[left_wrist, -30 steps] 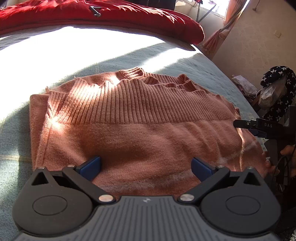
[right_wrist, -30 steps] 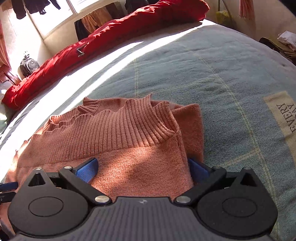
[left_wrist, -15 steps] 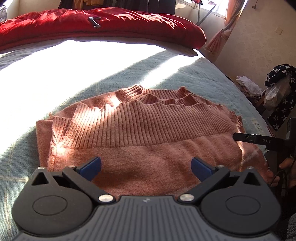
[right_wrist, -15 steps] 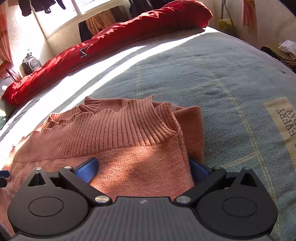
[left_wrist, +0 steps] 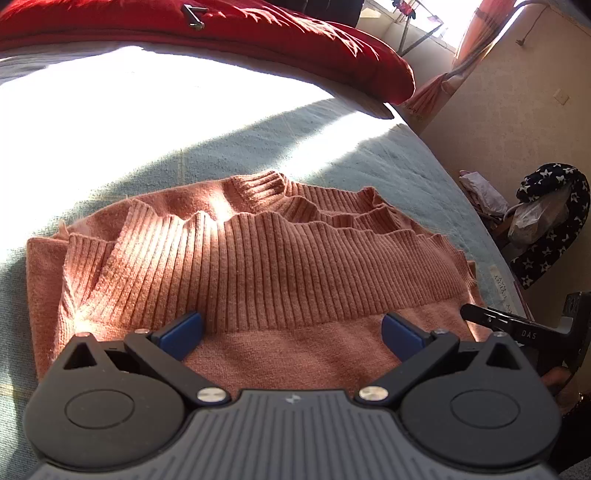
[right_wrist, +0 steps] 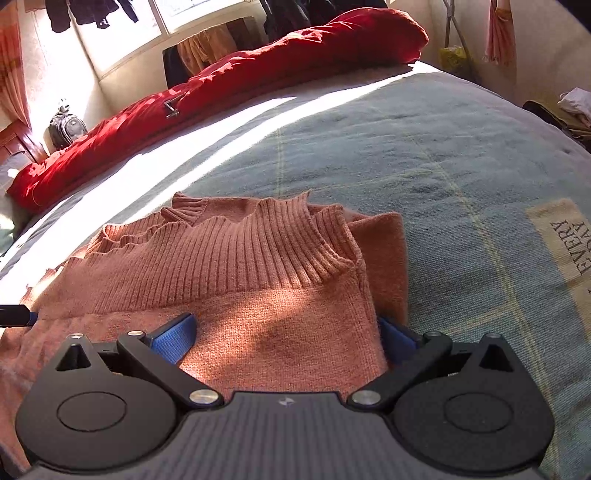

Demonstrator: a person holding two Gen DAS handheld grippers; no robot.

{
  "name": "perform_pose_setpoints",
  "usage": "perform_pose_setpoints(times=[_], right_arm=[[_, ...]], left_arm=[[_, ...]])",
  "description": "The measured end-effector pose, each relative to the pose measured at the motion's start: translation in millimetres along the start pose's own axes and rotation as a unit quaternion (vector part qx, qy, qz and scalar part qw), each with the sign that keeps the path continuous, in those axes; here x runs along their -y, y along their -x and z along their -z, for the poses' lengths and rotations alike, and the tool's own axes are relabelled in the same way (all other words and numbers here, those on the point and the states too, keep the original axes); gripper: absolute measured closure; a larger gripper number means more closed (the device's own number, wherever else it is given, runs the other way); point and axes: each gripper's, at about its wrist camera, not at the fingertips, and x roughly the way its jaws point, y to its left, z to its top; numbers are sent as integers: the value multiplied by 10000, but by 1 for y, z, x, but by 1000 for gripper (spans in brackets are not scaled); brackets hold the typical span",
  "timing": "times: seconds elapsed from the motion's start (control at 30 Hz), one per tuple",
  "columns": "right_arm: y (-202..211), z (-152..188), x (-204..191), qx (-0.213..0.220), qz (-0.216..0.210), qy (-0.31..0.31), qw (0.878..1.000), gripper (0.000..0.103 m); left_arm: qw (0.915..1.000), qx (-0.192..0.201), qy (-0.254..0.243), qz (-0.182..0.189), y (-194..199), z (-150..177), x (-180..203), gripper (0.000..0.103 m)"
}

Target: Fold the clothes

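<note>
Both tools are closing in over the folded sweater (left_wrist: 258, 273) on the bed (right_wrist: 424, 155); left tool (left_wrist: 291, 328) and right tool (right_wrist: 286, 332) are staying spread, gripping nothing.

Home bedroom, blanketed bed (right_wrist: 424, 155), red duvet (right_wrist: 258, 66), window curtains (left_wrist: 476, 33)

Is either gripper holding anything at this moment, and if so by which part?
Nothing is held. The left gripper and right gripper are both open over the folded sweater's near edge.
</note>
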Motion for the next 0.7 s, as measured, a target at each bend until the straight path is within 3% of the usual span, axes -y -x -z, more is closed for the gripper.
perform_pose_setpoints(times=[0.1,0.5,0.6,0.7], right_arm=[[0,0,0,5,9,7,10000,0],[4,-1,-8,76,212,-16,9997,0],[15,-4,-13,161,210,-89,9996,0],[28,-8,-17,291,57,-191,9994,0]], left_arm=[[10000,-39,60,28,-2,-3,-1,0],[9975,-336,-501,-359,0,-15,19,1],[9951,115,-818,-544,36,-19,28,1],[9940,517,-765,-586,81,-21,20,1]])
